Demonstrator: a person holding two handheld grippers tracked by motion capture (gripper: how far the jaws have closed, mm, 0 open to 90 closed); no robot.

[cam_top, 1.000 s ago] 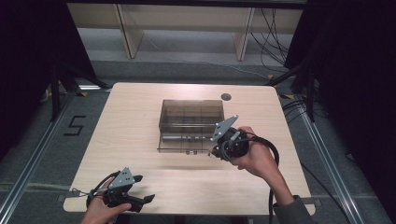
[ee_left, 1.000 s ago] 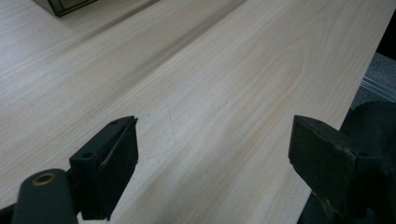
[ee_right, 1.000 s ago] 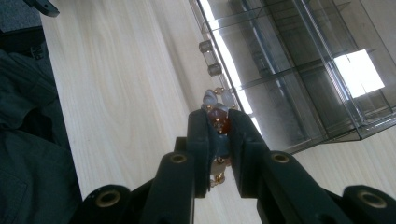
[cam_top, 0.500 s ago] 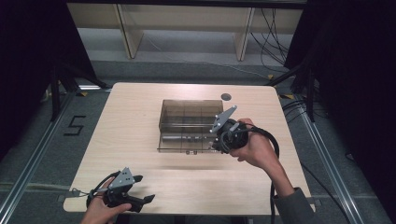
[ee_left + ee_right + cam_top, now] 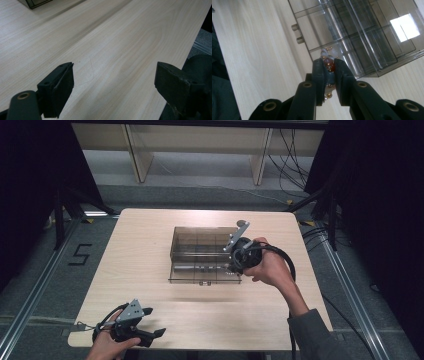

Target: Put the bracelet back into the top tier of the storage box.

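A small trinket, red-brown with white and tiny gold beads, sits pinched between the black jaws of the right tool, and that's the thing in play. What exactly it is, the right gripper view is too close and blurred to say; a bit of it pokes out beyond the jaw tips and a bit hangs lower down between them. The jaws press on it from both sides, so the right tool is clamped on the trinket.

It hangs right over the near right corner of the clear smoky box, a see-through organiser split into compartments by thin walls, with two small knobs on its front face. In the high view the right tool is at the box's right end, held by the person's right hand, cable looping off behind.

The box stands around the middle of the pale wooden table.

Down at the near left corner, well apart from the box, the left hand holds the left tool. Its jaws stand wide apart over bare wood, nothing between them.
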